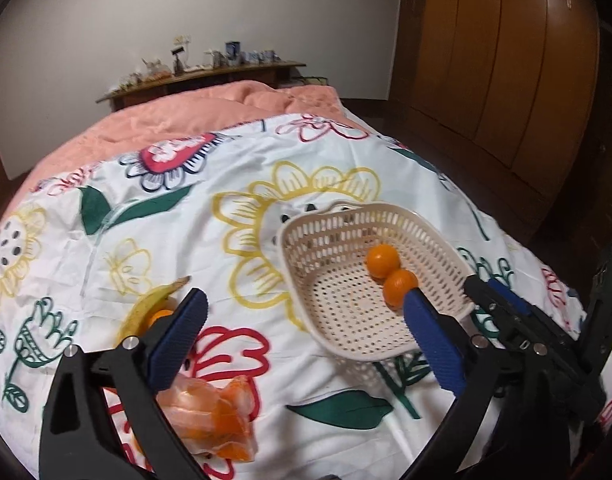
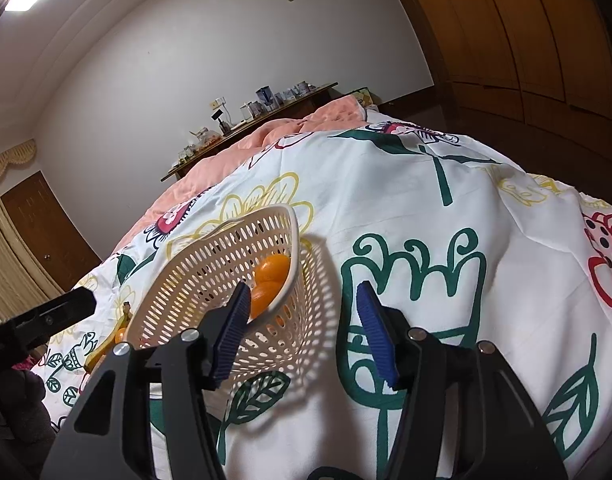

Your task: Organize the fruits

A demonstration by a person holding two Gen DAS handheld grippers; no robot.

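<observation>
1. Room: a bedroom with a white wall, a wooden wardrobe (image 1: 505, 60) along one side and a cluttered wooden shelf (image 1: 202, 76) behind the bed.
2. Surface: a bed covered by a white floral sheet (image 1: 234, 208), with a pink blanket (image 1: 178, 116) at the far end.
3. Basket: a cream perforated basket (image 1: 337, 320) sits on the sheet. In the right wrist view it stands tilted, its rim (image 2: 226, 232) raised on the near side.
4. Basket contents: two oranges (image 1: 389, 272) lie inside, touching each other, against the wall nearer the right claw.
5. Left claw (image 1: 306, 340): jaws spread wide, nothing between the pads; the right finger overlaps the basket's near corner.
6. Right claw (image 2: 302, 332): jaws partly apart, straddling the basket's wall. Whether the pads press on it cannot be told.
7. Loose fruit: a banana (image 1: 146, 308) lies on the sheet left of the basket, with an orange (image 1: 158, 316) just beside it, partly hidden by the left finger.
8. Bag: a clear plastic bag of oranges (image 1: 210, 416) lies on the sheet beneath the left claw.
</observation>
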